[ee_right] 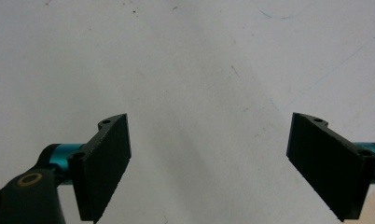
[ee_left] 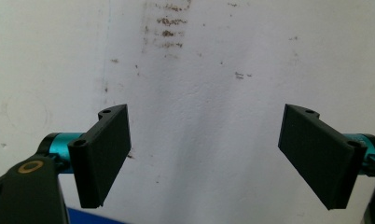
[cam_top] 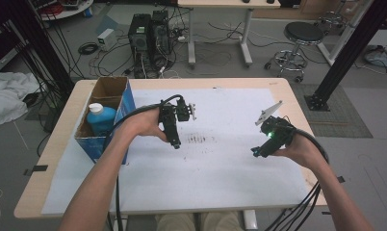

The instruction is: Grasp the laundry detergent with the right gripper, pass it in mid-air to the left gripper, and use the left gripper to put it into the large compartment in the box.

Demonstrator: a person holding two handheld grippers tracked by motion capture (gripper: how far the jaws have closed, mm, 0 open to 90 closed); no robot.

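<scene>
1. Grey floor surrounds a light wooden table covered by a white sheet; beyond it stand two computer towers among loose cables, a second desk and a black round stool.
2. At the table's left edge sits an open cardboard box with blue printed sides. Inside it a blue bottle with a white cap stands upright.
3. Dark smudges mark the sheet near its middle, between the two hands.
4. The left gripper is held in the person's left hand just right of the box, pointing down at the sheet close to the smudges. In the left gripper view its jaws stand wide apart with nothing between them — only stained white sheet beyond.
5. The right gripper is held in the right hand toward the right side of the table, well apart from the left one, with a green light glowing on its body and a grey plate on top. In the right gripper view its jaws are likewise spread wide and empty, over clean white sheet with faint pen lines.
6. Black cables trail from both grippers off the near edge of the table.
</scene>
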